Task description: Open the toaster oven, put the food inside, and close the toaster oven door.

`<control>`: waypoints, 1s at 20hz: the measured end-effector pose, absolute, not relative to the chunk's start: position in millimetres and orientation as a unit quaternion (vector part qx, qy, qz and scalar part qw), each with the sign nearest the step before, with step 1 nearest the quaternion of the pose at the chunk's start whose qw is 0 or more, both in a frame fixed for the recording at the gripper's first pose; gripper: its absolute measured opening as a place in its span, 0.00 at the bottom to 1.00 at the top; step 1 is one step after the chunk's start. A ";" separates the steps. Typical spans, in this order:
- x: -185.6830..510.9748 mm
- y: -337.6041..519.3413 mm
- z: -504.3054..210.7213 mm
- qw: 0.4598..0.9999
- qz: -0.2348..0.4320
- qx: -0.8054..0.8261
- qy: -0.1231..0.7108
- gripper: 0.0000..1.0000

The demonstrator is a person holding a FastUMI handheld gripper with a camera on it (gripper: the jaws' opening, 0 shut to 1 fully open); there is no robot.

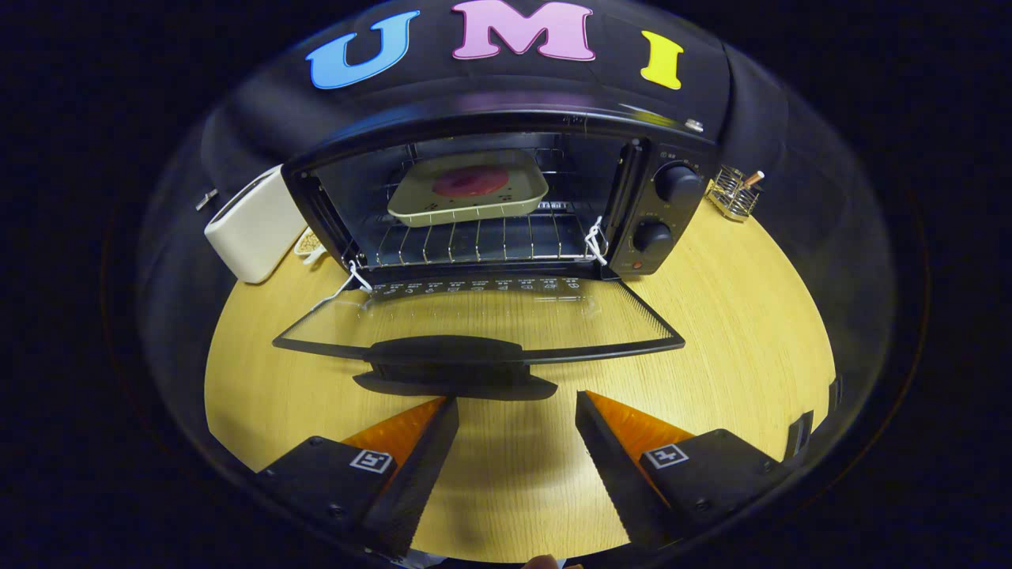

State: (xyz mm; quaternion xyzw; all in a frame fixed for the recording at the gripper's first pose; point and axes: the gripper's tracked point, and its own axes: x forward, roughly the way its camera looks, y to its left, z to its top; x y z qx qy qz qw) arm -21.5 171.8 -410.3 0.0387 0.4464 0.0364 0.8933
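A black toaster oven (664,213) stands on the wooden table (743,316) with its glass door (474,320) folded down flat toward me. The door's dark handle (447,349) lies just ahead of my fingers. Inside, on the wire rack (474,241), rests a pale green tray (470,190) holding a round reddish piece of food (470,182). My gripper (515,407) hovers over the table in front of the door, open, with nothing between its fingers.
A white toaster (253,225) stands left of the oven, with a small pale item (310,245) by its base. A small wire holder (735,194) sits to the oven's right. Two knobs (678,183) are on the oven's right panel.
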 end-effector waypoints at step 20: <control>30.0 144.1 -305.8 0.948 0.027 0.048 0.314 0.98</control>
